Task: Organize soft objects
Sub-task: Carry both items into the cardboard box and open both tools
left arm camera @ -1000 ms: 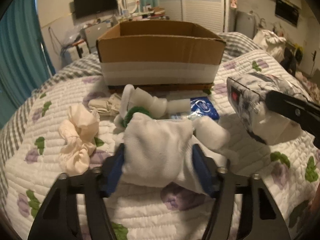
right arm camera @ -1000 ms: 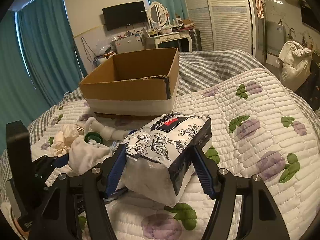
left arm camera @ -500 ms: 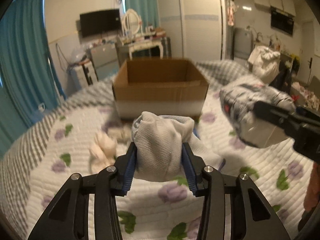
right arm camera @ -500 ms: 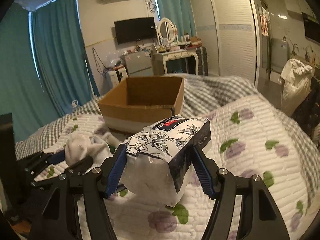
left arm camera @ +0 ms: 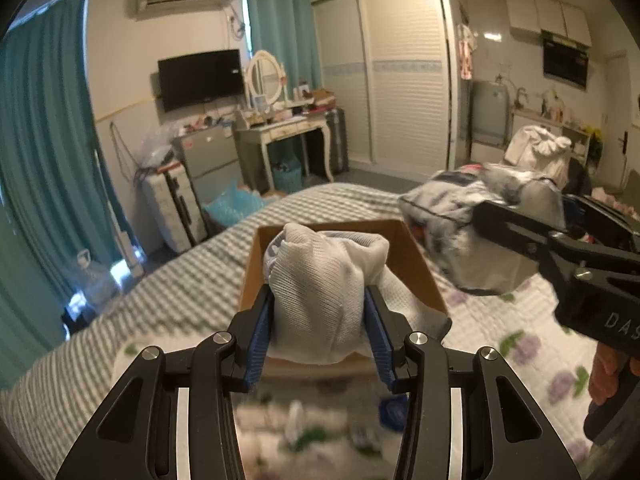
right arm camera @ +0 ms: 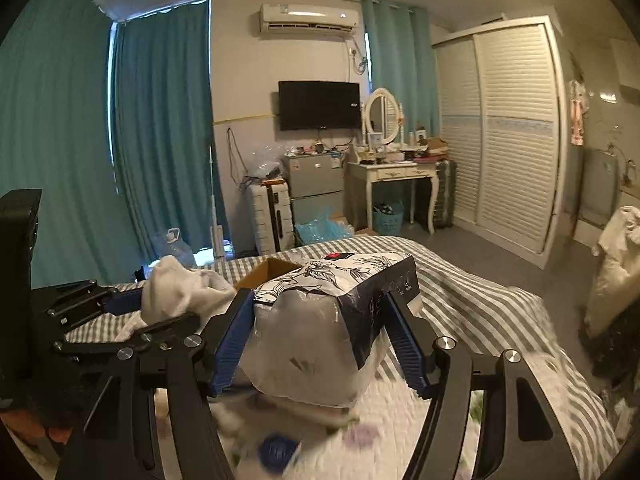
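Note:
My left gripper (left arm camera: 319, 312) is shut on a white knitted sock bundle (left arm camera: 320, 280) and holds it in the air in front of the open cardboard box (left arm camera: 416, 268). The bundle also shows in the right wrist view (right arm camera: 176, 292). My right gripper (right arm camera: 320, 328) is shut on a floral tissue pack (right arm camera: 332, 320), held high above the bed. In the left wrist view that pack (left arm camera: 472, 232) hangs to the right of the box. In the right wrist view only a corner of the box (right arm camera: 268, 272) shows.
The quilted bed (left arm camera: 532, 344) lies below, with blurred small soft items (left arm camera: 316, 428) and a blue packet (right arm camera: 276, 450) near its front. Behind the bed stand a dressing table (right arm camera: 396, 172), a suitcase (right arm camera: 272, 216) and teal curtains (right arm camera: 160, 140).
Both grippers have risen well above the bed with their loads and moved toward the box. The box now looks lower and smaller, and I look down into it from the left gripper.

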A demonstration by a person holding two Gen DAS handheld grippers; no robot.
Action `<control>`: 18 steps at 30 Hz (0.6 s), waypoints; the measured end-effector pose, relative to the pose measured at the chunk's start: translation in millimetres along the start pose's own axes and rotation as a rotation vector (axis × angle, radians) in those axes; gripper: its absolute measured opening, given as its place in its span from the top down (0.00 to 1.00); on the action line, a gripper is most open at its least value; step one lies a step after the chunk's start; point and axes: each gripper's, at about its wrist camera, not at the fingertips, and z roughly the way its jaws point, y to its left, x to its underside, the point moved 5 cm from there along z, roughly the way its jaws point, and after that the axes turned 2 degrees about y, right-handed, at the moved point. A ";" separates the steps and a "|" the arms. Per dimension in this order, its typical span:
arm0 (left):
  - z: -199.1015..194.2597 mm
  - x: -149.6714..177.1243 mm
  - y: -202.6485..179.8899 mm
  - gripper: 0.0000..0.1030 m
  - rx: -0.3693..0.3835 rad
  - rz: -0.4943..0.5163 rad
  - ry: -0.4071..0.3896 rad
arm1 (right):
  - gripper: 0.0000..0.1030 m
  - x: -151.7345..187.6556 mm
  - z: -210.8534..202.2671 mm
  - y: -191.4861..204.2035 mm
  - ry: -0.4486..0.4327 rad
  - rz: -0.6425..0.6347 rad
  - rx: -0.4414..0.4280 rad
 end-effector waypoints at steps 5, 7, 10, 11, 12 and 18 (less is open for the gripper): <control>69.9 -0.3 7.1 0.57 -0.021 0.049 0.047 | 0.36 2.7 78.2 -12.3 0.058 0.009 -0.020; 88.5 4.4 10.7 0.55 -0.018 0.050 0.068 | 0.36 10.3 105.3 -12.4 0.081 -0.015 -0.024; 107.4 17.1 14.7 0.45 0.019 0.036 0.106 | 0.32 19.3 124.9 -16.7 0.101 -0.018 -0.042; 108.3 19.3 13.1 0.30 0.018 0.035 0.116 | 0.29 20.7 128.7 -18.5 0.105 -0.010 -0.050; 108.9 21.3 13.1 0.13 0.006 0.033 0.119 | 0.24 21.3 129.5 -21.5 0.100 0.003 -0.056; 81.5 20.9 19.9 0.09 -0.068 0.019 0.086 | 0.19 6.8 98.0 -38.0 0.070 0.044 0.005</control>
